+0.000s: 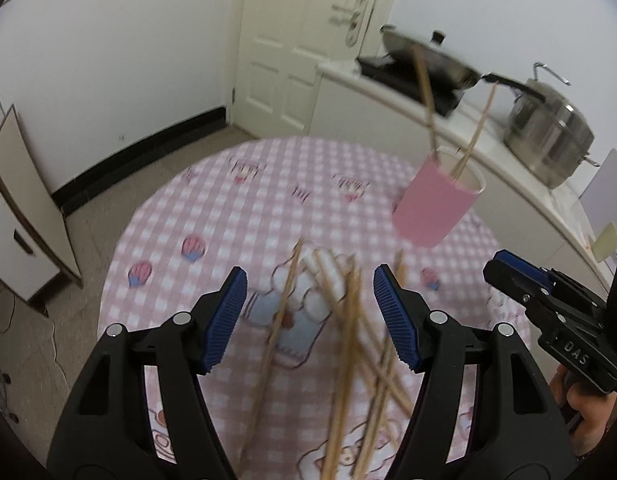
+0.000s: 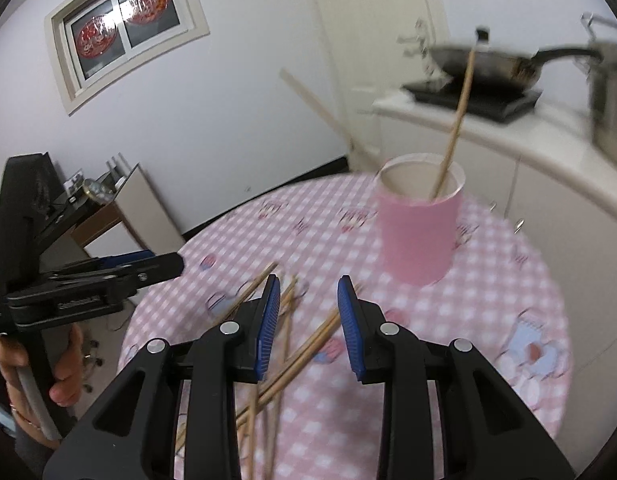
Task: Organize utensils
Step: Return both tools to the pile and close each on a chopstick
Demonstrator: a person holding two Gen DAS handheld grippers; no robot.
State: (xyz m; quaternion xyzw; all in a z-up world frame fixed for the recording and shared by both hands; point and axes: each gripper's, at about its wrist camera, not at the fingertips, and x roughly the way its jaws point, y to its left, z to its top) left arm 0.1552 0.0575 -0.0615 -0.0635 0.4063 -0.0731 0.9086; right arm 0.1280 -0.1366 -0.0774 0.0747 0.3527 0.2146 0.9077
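Nearest the lens, the left gripper hangs over a loose pile of wooden chopsticks that lie crossed on the bench, a round top under a pink checked cloth with cartoon prints. Its blue-padded jaws stand well apart, with the sticks below and between them, and nothing is clamped. To its right the right gripper hovers over the same scattered chopsticks; its jaws are narrower but still parted, and no stick is pinched between the pads. Each gripper shows at the edge of the other's view, held by a hand on its grip. Beyond the pile, toward the far right part of the bench, stands a pink cup with a white inside, upright, holding two chopsticks that lean out over opposite sides of its rim. Behind it a white counter carries a wok on a black hob and a steel pot.
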